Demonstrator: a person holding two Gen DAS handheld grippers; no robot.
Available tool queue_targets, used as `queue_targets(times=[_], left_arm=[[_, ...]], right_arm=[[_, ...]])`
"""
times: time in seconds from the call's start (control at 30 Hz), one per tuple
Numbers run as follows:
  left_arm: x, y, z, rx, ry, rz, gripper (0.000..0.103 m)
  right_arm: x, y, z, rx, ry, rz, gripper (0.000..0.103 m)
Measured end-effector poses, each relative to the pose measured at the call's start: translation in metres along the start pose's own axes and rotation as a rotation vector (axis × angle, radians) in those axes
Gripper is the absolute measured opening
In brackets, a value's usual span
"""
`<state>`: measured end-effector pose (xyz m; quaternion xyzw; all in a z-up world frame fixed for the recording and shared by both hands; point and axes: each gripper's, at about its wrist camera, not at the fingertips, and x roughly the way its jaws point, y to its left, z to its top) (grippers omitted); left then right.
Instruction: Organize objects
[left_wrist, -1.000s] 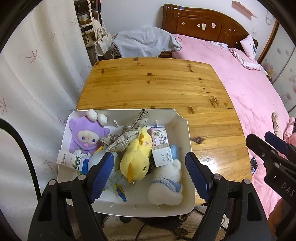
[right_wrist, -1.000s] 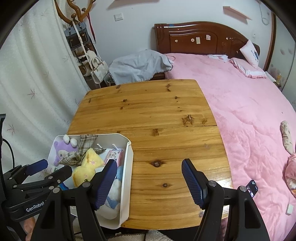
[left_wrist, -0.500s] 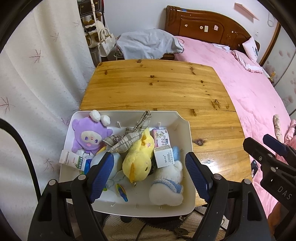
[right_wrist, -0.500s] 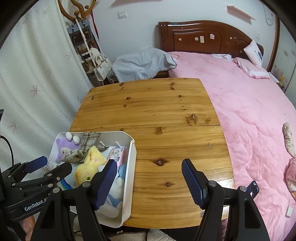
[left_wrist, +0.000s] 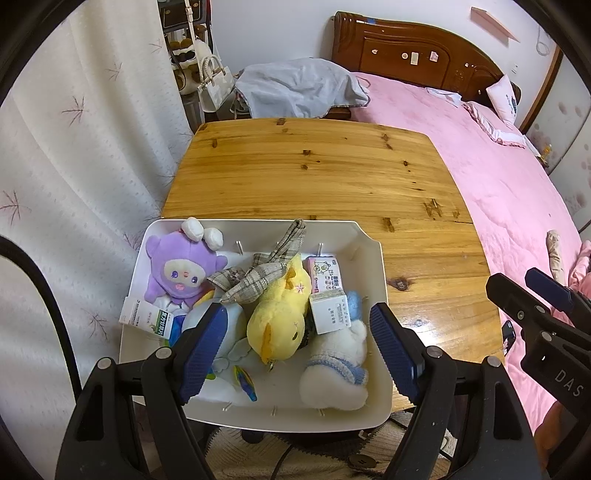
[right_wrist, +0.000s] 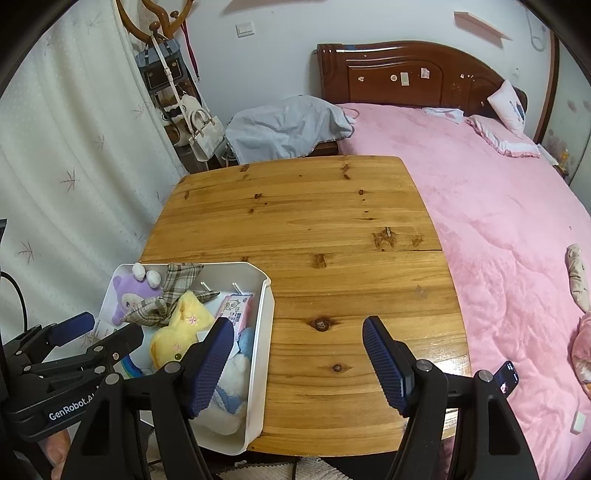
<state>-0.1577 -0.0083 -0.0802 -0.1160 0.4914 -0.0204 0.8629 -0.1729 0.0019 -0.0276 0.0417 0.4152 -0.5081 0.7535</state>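
**Bedroom tabletop with a full bin; both claws pull back slightly, empty**

Wooden boards of the tabletop (right_wrist: 314, 229) lie bare from the far edge to the near one, with a pink bed (right_wrist: 498, 221) along its right side and a pale curtain on its left. We hold two claws above the near edge.

At the near left corner of the tabletop sits a white bin (left_wrist: 373, 254), and every loose thing we can see is inside it. A purple plush (left_wrist: 177, 267) lies at the back left. A plaid cloth bow (left_wrist: 258, 275) rests across the middle, over a yellow chick plush (left_wrist: 280, 325). Two small cartons (left_wrist: 327, 291) stand just beside the chick, and a white plush in a blue sweater (left_wrist: 340, 373) fills the front right corner. A green and white box (left_wrist: 147, 317) leans on the left rim.

Our left claw (left_wrist: 299, 343) hovers over the bin, its jaws spread wide and gripping nothing. Our right claw (right_wrist: 299, 358) hangs over bare wood just right of the bin, equally wide and equally empty.

Compared with a second ago, nothing in the bin has shifted. Only our view has changed: both cameras sit a little higher and farther back, so more of the tabletop and wall shows.

We judge this fits two readings. Either the things have been gathered into the bin and we are backing away, or they wait there to be laid out on the bare wood.
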Motion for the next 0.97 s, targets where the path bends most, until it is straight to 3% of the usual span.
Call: queue_targets(times=[0.97], left_arm=[[0.0004,0.0022,-0.0022,0.033,0.007,-0.017,0.082]], right_arm=[[0.0022,0.0029,-0.0029,0.003,0.016,0.006,0.073]])
